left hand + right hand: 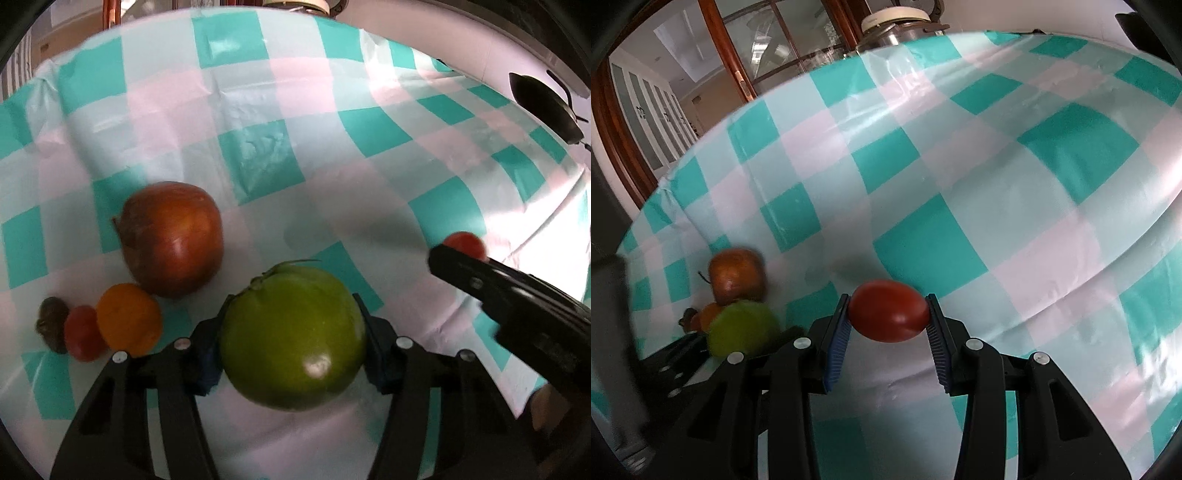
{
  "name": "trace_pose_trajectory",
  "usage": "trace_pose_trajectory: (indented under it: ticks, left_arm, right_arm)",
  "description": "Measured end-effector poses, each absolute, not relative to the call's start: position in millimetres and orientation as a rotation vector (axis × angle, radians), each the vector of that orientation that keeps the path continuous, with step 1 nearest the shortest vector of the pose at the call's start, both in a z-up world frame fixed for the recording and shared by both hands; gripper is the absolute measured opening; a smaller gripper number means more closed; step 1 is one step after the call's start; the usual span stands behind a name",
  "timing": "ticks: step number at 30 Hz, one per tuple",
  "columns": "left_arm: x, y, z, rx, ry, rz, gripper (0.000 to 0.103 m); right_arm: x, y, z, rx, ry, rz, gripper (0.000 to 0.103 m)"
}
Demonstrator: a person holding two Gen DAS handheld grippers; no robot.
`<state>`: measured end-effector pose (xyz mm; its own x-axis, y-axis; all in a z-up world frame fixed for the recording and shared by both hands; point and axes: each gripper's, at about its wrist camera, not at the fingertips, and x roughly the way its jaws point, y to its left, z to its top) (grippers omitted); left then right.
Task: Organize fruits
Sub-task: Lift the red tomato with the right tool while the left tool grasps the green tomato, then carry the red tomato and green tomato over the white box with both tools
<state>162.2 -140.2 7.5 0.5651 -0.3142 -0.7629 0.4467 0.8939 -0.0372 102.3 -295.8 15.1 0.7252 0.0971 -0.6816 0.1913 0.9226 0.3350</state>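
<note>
My left gripper (291, 332) is shut on a large green fruit (291, 339) just above the checkered tablecloth. To its left lie a big brown-red onion (171, 238), an orange fruit (129, 319), a small red tomato (83, 338) and a dark brown item (51, 323), close together. My right gripper (888, 317) is shut on a red tomato (888, 312), held above the cloth. It shows in the left wrist view at the right as a black finger (480, 284) with the tomato (463, 243) at its tip. The green fruit (740, 328) and onion (737, 275) show at the right wrist view's left.
The table is covered by a teal, pink and white checkered cloth (258, 155). A dark pan (546, 107) lies off the table's far right edge. A metal pot (901, 26) and a wooden glass door (768, 48) stand beyond the far edge.
</note>
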Motion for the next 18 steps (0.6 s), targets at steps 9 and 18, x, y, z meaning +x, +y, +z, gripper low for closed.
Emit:
trace_pose_trajectory:
  ticks: [9,18]
  left_arm:
    - [123,-105,24,0.069,0.809,-0.358,0.06]
    - [44,-20,25,-0.1,0.804,-0.249,0.06]
  right_arm:
    - [104,-304,9,0.461,0.752,-0.036,0.04]
    - [95,-312,14,0.542,0.672,0.04,0.04]
